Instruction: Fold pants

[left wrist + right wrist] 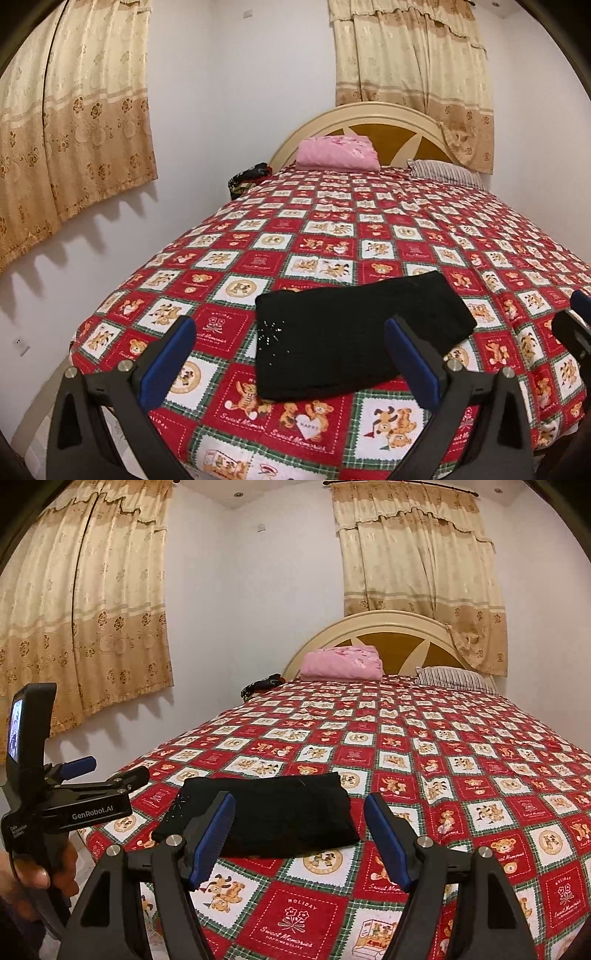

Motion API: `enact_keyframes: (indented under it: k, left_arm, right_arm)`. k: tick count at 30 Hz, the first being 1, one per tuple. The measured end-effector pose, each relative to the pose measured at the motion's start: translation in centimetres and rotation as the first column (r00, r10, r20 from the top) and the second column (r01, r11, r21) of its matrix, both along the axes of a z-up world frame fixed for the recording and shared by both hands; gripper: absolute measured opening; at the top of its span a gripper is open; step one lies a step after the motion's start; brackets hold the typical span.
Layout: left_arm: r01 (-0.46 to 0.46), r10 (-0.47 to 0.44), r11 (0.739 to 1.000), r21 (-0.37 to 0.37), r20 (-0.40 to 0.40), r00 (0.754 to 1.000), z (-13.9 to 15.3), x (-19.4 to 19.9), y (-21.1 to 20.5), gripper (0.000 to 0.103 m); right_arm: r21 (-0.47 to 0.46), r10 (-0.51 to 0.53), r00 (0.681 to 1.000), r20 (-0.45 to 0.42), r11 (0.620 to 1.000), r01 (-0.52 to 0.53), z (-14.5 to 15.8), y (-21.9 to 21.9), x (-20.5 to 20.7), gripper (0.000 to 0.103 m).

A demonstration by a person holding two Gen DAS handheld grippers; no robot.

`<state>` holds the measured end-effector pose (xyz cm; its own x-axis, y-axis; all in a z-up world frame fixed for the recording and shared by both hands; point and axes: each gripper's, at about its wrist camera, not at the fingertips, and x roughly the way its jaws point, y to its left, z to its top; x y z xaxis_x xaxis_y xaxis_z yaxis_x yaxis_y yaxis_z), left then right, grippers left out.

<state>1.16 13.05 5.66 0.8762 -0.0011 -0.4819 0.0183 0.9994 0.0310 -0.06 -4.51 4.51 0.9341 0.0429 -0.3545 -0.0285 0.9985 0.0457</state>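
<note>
A: What is the biggest thing here?

B: The bed (369, 229). It has a red cover with little squares and teddy bears on it. At its far end stands a round, cream and brown headboard (373, 125).

A: What hangs on the walls?

B: Gold curtains (74, 122). One hangs over the left side of the bed and one hangs behind the headboard.

A: Where are the pants?

B: The black pants (354, 336) lie folded into a neat block on the cover, near the bed's near edge and close to its near left corner. Some tiny shiny dots sparkle on the left part.

A: What else is on the bed?

B: A pink folded blanket (338, 153) sits at the far edge, right in front of the headboard. A striped pillow (443, 171) lies near the far right corner. Something dark (249, 177) sits at the far left edge, but I cannot tell what it is.

A: And the grippers?

B: The left gripper (290, 354) has blue pads, and its jaws stand wide apart with nothing between them. It hangs above the near edge, over the pants but not touching. The right gripper (299, 829) is wide apart too and holds nothing.

A: Can you see a hand?

B: Yes, a hand (40, 878) grips the left gripper's handle.
</note>
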Motion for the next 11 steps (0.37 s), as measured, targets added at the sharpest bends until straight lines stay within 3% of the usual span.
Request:
enact_keyframes:
  k: [5, 11]
  left_arm:
    - [0.018, -0.018, 1.0, -0.023, 0.018, 1.0, 0.26, -0.26, -0.04, 0.103]
    - [0.003, -0.004, 0.999, 0.037, 0.018, 1.0, 0.27, -0.2, -0.75, 0.103]
  right_arm:
    - [0.005, 0.003, 1.0, 0.002, 1.0, -0.003, 0.02, -0.09, -0.05, 0.074]
    - [0.019, 0.001, 1.0, -0.008, 1.0, -0.001, -0.1, -0.32, 0.19, 0.074]
